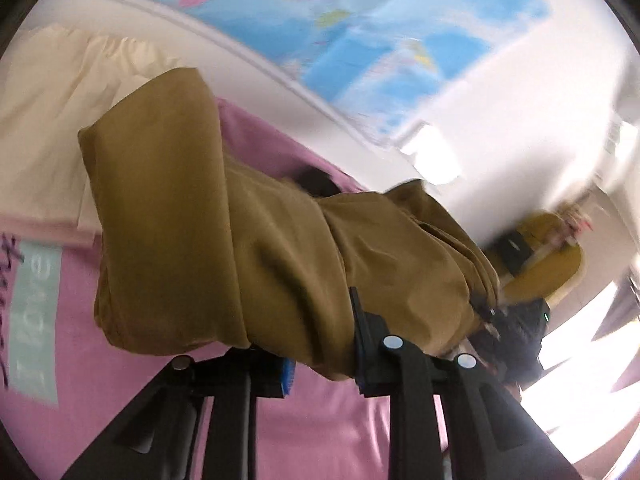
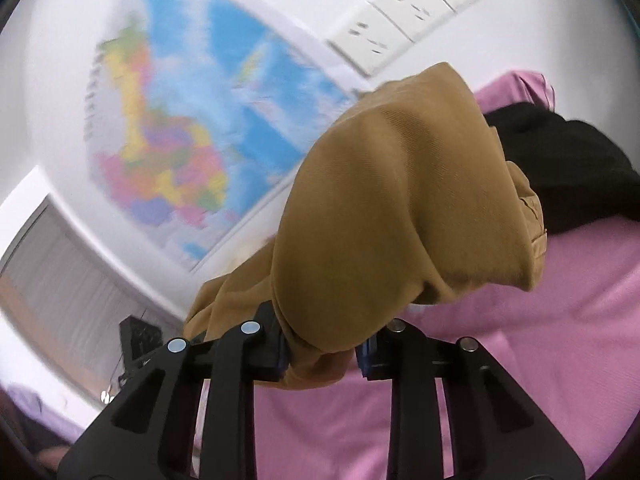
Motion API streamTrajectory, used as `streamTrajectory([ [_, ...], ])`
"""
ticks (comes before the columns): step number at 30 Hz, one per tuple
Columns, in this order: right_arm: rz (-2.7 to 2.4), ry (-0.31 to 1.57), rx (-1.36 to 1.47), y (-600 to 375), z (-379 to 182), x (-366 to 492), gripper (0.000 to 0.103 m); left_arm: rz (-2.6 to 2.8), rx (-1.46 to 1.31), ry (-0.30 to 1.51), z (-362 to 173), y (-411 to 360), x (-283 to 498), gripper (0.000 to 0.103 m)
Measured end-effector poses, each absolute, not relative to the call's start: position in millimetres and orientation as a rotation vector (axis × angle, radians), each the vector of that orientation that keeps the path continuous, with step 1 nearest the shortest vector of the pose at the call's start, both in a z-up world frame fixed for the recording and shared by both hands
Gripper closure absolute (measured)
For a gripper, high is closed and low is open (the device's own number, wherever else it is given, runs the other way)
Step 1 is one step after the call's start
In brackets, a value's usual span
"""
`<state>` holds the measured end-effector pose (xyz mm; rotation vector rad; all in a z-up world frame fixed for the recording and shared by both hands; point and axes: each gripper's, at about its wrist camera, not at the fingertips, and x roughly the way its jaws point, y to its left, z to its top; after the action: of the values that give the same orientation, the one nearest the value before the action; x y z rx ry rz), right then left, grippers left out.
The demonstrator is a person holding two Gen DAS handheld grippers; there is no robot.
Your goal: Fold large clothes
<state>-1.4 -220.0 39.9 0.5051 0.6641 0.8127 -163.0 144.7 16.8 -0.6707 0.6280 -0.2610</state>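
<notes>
A mustard-brown garment (image 1: 248, 232) hangs bunched in the air between both grippers, above a pink sheet (image 1: 120, 380). My left gripper (image 1: 324, 364) is shut on one end of it, with the cloth draping over the fingers. My right gripper (image 2: 322, 354) is shut on the other end (image 2: 400, 208), which hangs in folds ahead of the fingers. The right gripper also shows at the far right of the left wrist view (image 1: 516, 344), still on the cloth. Both views are tilted and blurred.
A black garment (image 2: 568, 176) lies on the pink sheet (image 2: 520, 352). A cream cloth (image 1: 52, 120) lies at the left. A world map (image 2: 192, 120) and a white socket strip (image 2: 408, 12) are on the white wall.
</notes>
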Motion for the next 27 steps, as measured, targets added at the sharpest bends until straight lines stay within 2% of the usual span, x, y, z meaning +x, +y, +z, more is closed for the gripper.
streamTrajectory([
  [3, 0.807, 0.718, 0.486, -232, 19, -37, 0.077, -0.335, -0.620, 0.661, -5, 126, -208, 0.079],
  [7, 0.714, 0.905, 0.534, -245, -42, -49, 0.072, -0.336, -0.576, 0.801, -49, 116, -234, 0.074],
  [10, 0.669, 0.978, 0.582, -251, -67, -48, 0.059, -0.335, -0.485, 0.829, -57, 112, -248, 0.071],
  [11, 0.660, 0.979, 0.573, -251, -65, -50, 0.049, -0.351, -0.432, 0.795, -50, 112, -257, 0.071],
  [13, 0.674, 0.976, 0.517, -252, -50, -57, 0.043, -0.379, -0.356, 0.747, -37, 116, -276, 0.071],
  [14, 0.686, 0.975, 0.474, -253, -38, -62, 0.036, -0.391, -0.338, 0.716, -27, 121, -287, 0.071],
  [16, 0.700, 0.998, 0.398, -254, -24, -70, 0.028, -0.416, -0.318, 0.635, -6, 133, -308, 0.069],
  [17, 0.709, 1.009, 0.324, -253, -14, -78, 0.028, -0.413, -0.302, 0.582, 7, 138, -319, 0.066],
  [19, 0.736, 0.997, 0.237, -254, 1, -91, 0.029, -0.361, -0.263, 0.526, 24, 140, -329, 0.039],
  [21, 0.789, 0.933, 0.185, -255, 25, -105, 0.034, -0.321, -0.235, 0.511, 38, 134, -319, 0.035],
  [24, 0.804, 0.770, 0.118, -244, 58, -105, 0.033, -0.285, -0.176, 0.558, 40, 116, -284, 0.033],
  [27, 0.713, 0.739, 0.032, -211, 60, -72, 0.032, -0.195, -0.051, 0.696, 19, 87, -224, 0.032],
])
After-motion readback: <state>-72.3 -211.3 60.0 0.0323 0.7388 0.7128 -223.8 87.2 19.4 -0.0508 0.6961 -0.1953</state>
